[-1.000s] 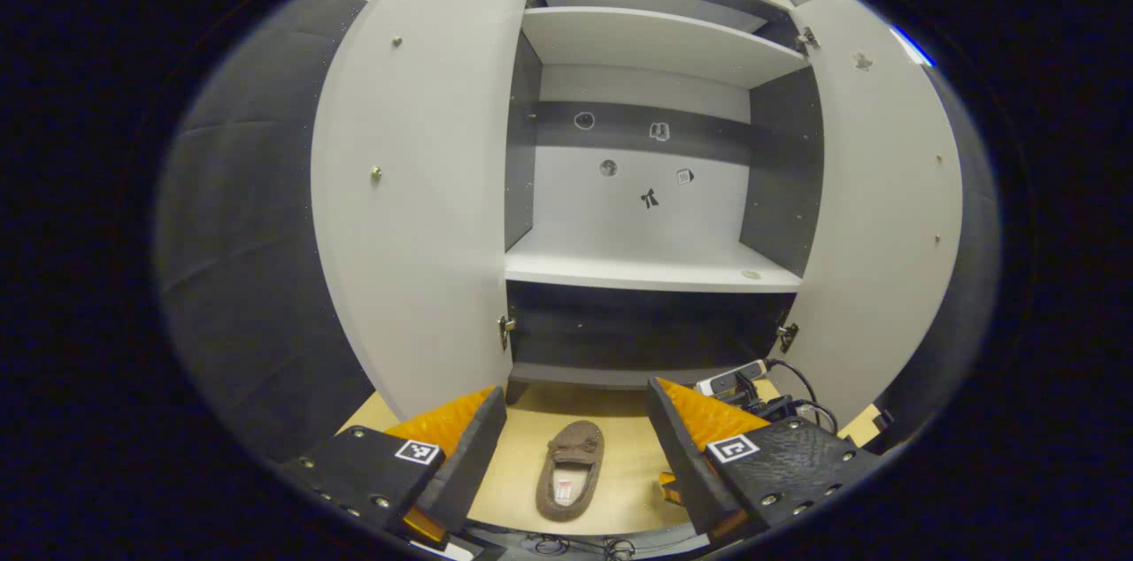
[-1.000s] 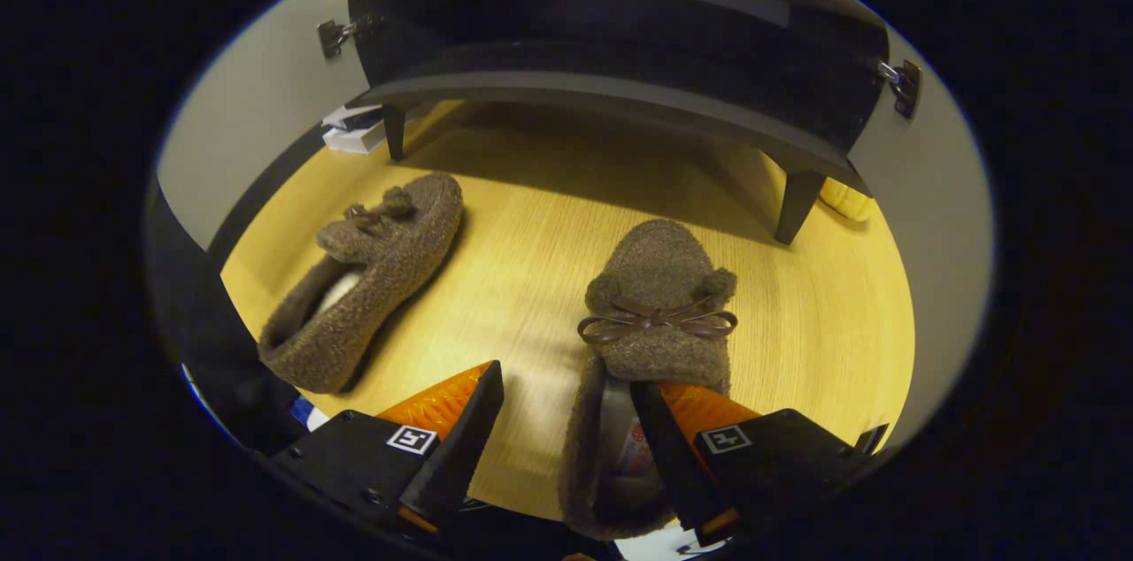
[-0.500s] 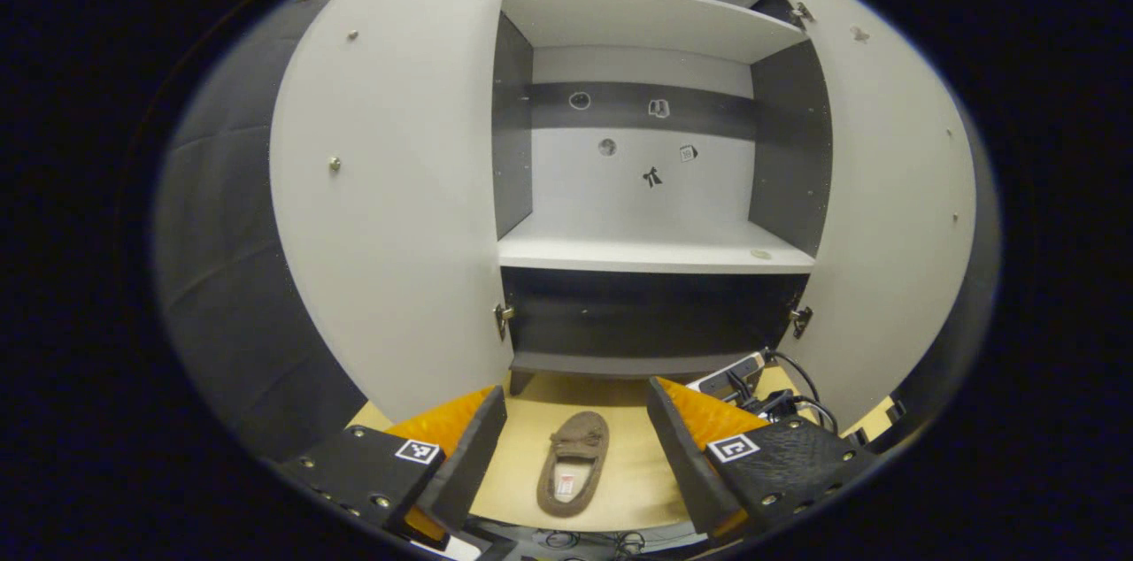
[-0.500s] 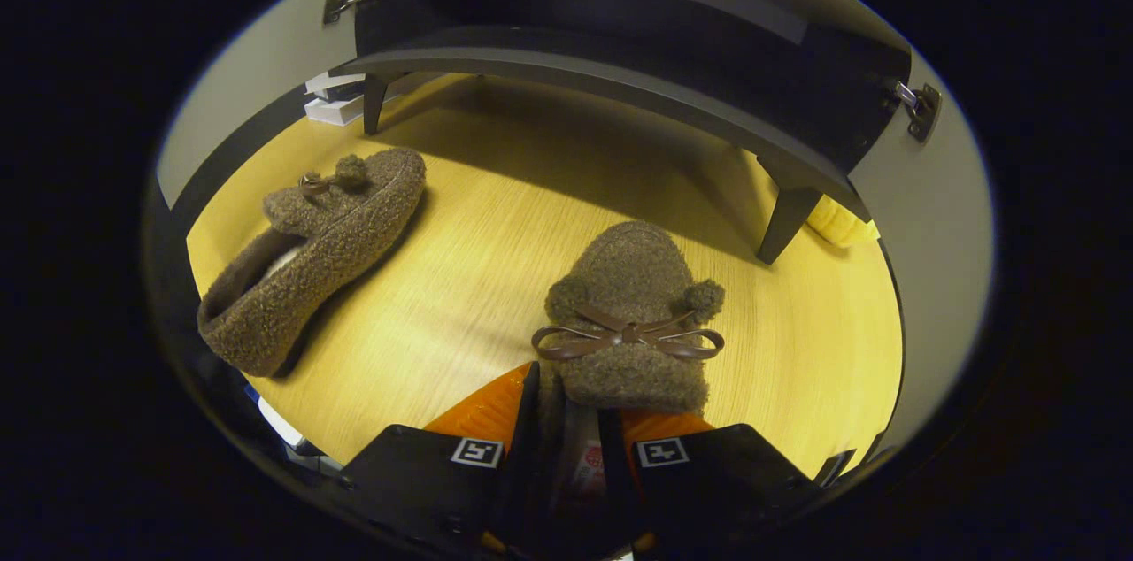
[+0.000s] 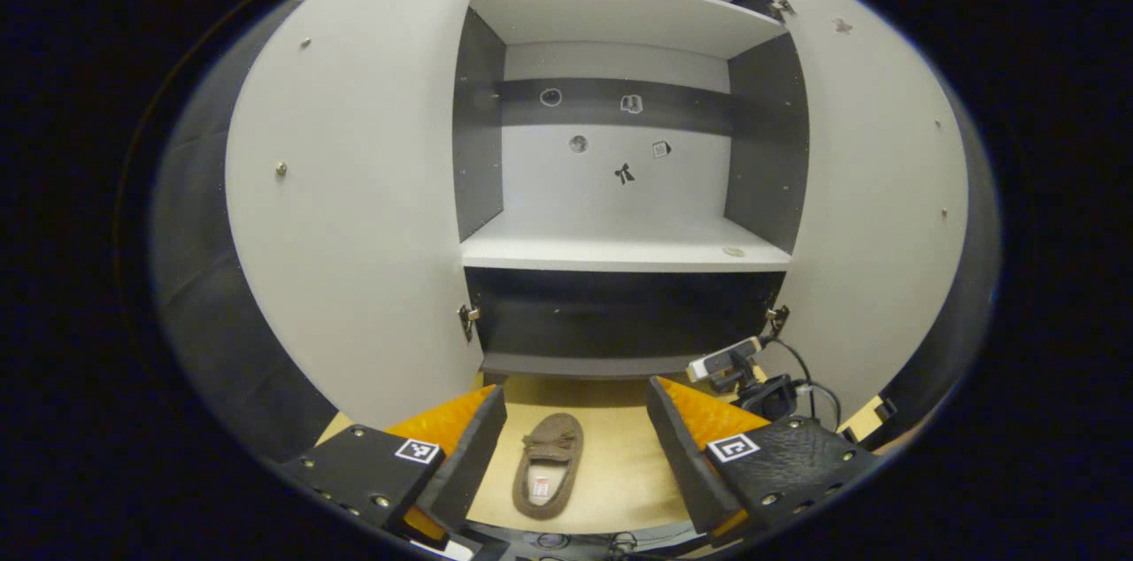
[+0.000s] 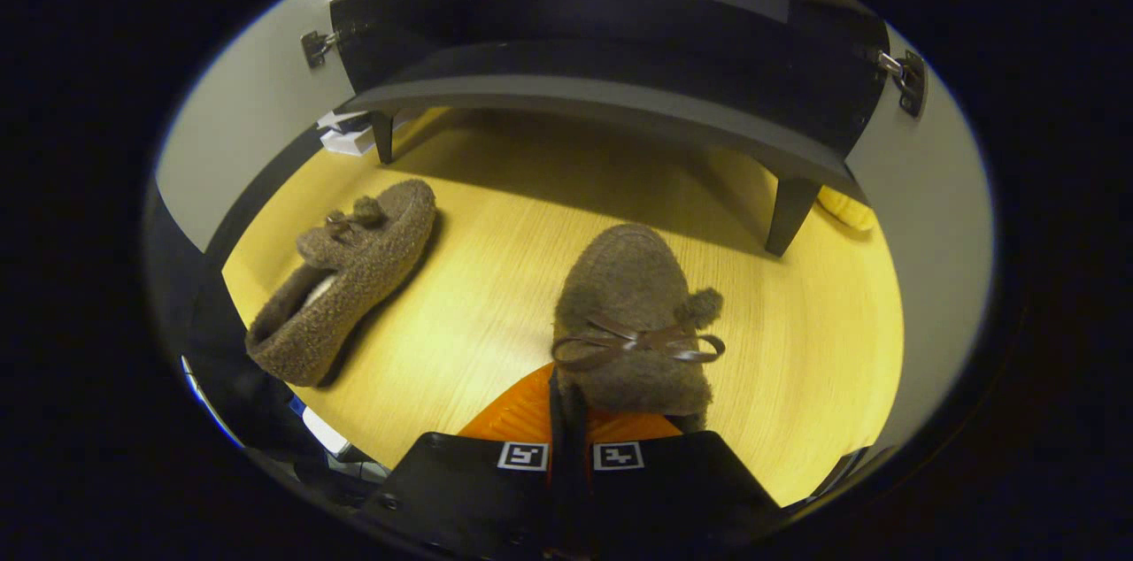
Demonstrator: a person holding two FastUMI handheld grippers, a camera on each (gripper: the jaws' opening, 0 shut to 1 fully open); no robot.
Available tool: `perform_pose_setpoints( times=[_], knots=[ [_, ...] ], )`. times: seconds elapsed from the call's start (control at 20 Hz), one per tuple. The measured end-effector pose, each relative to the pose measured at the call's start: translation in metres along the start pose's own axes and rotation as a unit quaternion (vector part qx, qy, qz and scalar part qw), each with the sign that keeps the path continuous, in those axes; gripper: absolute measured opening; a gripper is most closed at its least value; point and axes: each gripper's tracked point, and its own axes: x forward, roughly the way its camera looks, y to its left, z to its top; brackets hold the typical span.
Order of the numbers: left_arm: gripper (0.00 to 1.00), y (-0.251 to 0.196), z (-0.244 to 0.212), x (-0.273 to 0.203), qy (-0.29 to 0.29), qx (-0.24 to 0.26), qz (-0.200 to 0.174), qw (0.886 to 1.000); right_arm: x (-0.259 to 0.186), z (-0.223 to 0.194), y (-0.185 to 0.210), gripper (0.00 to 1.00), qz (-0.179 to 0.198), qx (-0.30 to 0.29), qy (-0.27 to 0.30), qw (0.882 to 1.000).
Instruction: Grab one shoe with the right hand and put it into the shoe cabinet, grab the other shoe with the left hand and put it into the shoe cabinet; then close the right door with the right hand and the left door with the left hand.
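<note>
I find the shoe cabinet (image 5: 620,189) standing with both doors swung wide, the left door (image 5: 354,189) and the right door (image 5: 876,180) flanking pale shelves that carry nothing I can make out; the lower shelf (image 5: 624,244) sits above a dark base panel, and the cabinet stands on short dark legs over the wooden floor (image 6: 496,295). In the right gripper view, the right gripper (image 6: 571,441) has its jaws drawn nearly together on the heel edge of the near brown fleece slipper (image 6: 633,313), whose toe points toward the cabinet; I judge both fingers press on it. The other slipper (image 6: 345,278) lies on the floor to the left, well apart, toe also toward the cabinet. In the left gripper view, the left gripper (image 5: 571,441) hangs with its jaws wide apart, holding nothing, high above a slipper on the floor. I judge the first step to be in hand: the right-hand grasp is made, the placing not yet done. The next move calls for lifting the slipper clear of the base and carrying it up onto a shelf without snagging the right door. A thin hold on a soft heel may slip.
</note>
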Motion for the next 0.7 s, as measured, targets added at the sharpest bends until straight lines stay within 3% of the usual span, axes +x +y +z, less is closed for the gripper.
perform_pose_setpoints(
  times=[0.1, 0.7],
  knots=[
    [0.93, 0.0, 0.002, 0.0, -0.005, 0.001, -0.012, 1.0, -0.013, 0.008, 0.003, 0.05, 0.005, 0.02, -0.003, 1.0],
    [0.93, 0.022, -0.002, -0.006, -0.025, 0.007, -0.056, 0.998, -0.124, 0.055, 0.017, 0.04, -0.022, 0.088, -0.082, 0.992]
  ],
)
